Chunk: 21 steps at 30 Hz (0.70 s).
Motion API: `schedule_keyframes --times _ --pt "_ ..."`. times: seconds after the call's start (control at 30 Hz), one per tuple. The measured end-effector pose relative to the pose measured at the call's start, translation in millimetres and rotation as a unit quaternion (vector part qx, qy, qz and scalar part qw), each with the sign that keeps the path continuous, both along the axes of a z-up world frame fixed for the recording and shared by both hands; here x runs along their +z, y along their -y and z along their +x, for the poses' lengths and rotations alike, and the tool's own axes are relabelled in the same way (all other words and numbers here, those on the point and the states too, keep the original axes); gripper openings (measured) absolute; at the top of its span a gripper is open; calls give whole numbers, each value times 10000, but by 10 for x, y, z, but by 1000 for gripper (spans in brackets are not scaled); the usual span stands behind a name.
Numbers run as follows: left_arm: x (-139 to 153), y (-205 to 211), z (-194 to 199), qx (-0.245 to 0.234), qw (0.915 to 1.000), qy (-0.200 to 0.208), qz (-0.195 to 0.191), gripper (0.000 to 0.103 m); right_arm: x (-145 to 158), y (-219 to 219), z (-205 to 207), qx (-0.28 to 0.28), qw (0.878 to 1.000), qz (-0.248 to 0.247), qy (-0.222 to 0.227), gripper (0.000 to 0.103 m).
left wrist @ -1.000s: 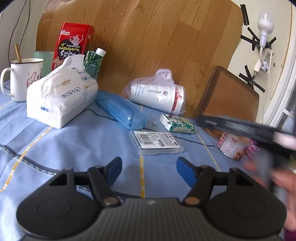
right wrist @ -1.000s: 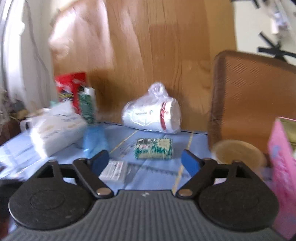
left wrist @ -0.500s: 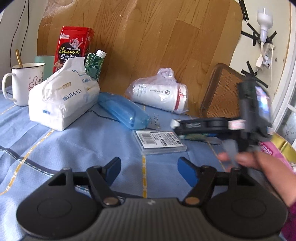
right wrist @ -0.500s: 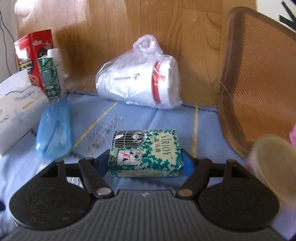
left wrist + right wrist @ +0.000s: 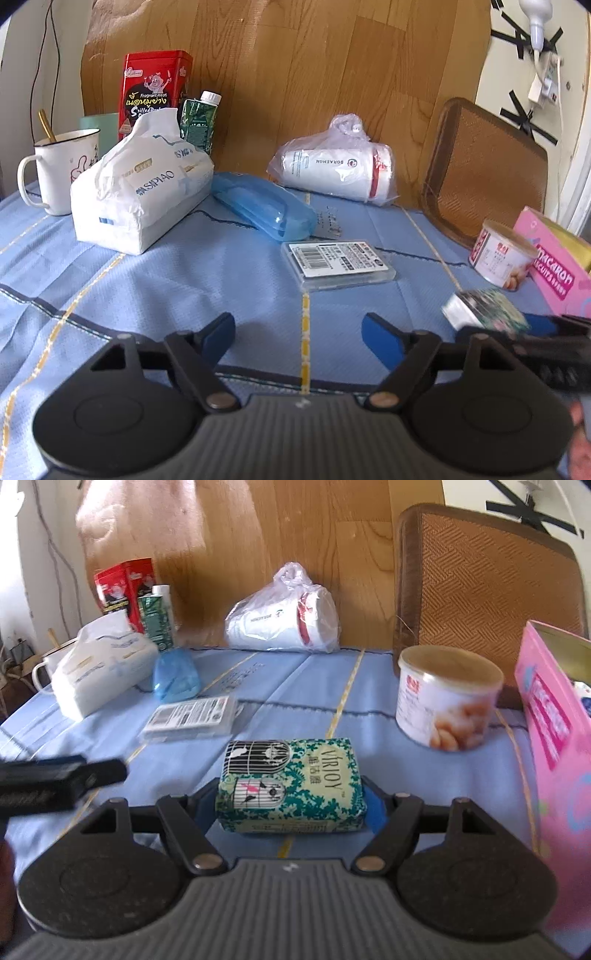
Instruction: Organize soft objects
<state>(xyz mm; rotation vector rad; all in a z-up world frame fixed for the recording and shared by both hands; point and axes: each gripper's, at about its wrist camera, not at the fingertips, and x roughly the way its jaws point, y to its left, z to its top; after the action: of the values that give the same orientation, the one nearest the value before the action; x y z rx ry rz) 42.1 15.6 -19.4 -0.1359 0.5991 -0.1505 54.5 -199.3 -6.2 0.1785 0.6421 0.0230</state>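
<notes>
One tissue pack (image 5: 291, 786), now pinched in right tongs (image 5: 291, 805), was lifted off bench (image 5: 184, 280) since approx. 1 s ago; left tongs (image 5: 299, 338) spreading, empty; sorting begun.

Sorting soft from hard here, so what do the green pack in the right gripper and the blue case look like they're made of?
Green pack: likely tissues in glossy printed plastic film, with rounded, creased edges. Blue case: probably rigid translucent plastic; smooth with glints.
</notes>
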Motion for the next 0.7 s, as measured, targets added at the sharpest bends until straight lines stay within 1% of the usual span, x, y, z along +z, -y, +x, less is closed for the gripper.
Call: schedule_keyframes --times 0.1,0.2,0.43,0.7 --pt "-1 35 6 39 9999 -24 141 80 2 -81 -146 114 9998 -114 76 78" --pt "-2 66 6 57 9996 -35 263 80 5 -97 -176 159 9996 -174 142 78" --pt "-2 78 17 61 9994 -55 325 83 -10 -25 -169 123 9998 99 151 78" --pt "0 85 26 21 9993 -72 355 85 -15 18 -191 148 9994 261 185 79"
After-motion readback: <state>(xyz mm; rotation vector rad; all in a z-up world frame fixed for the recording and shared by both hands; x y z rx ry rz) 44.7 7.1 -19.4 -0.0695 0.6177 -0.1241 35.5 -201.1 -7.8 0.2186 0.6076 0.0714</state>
